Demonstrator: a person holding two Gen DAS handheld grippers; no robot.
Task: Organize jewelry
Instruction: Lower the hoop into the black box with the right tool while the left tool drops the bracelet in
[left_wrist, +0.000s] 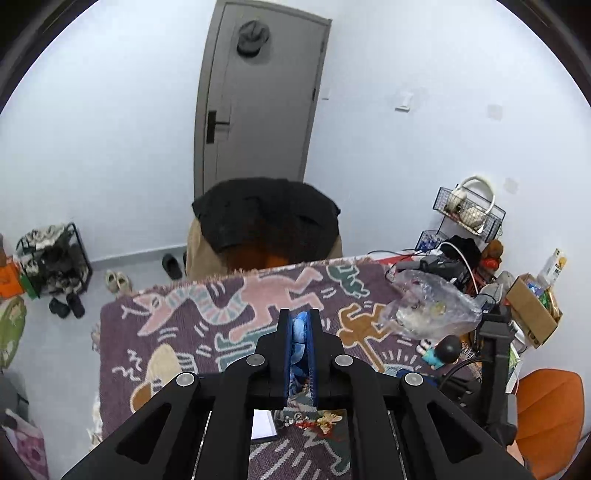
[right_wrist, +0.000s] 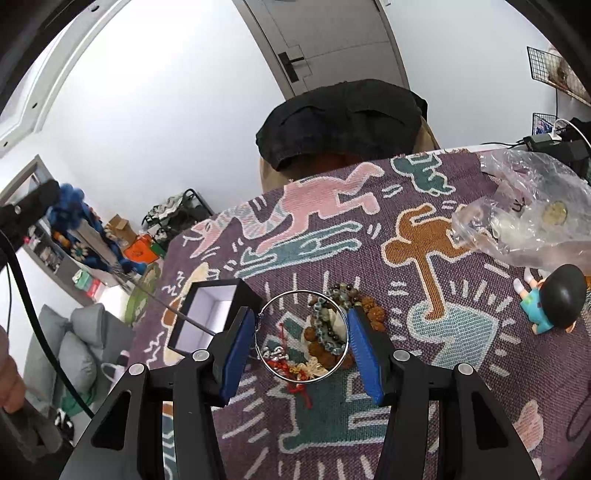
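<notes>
- The right gripper (right_wrist: 303, 341) holds a thin silver wire bangle (right_wrist: 303, 336) across its spread blue pads (right_wrist: 236, 354), the hoop lying flat between them, one side at each pad.
- The open black box with a white lining (right_wrist: 207, 314) sits just left of that gripper in the right wrist view, on the purple patterned woven cloth (right_wrist: 424, 406); I'd judge the bangle goes leftward.
- A heap of brown and grey bead bracelets (right_wrist: 343, 314) lies under the hoop.
- The left gripper (left_wrist: 300, 325) is pressed together on a blue fuzzy piece (left_wrist: 299, 326), raised at the upper left of the right wrist view.
</notes>
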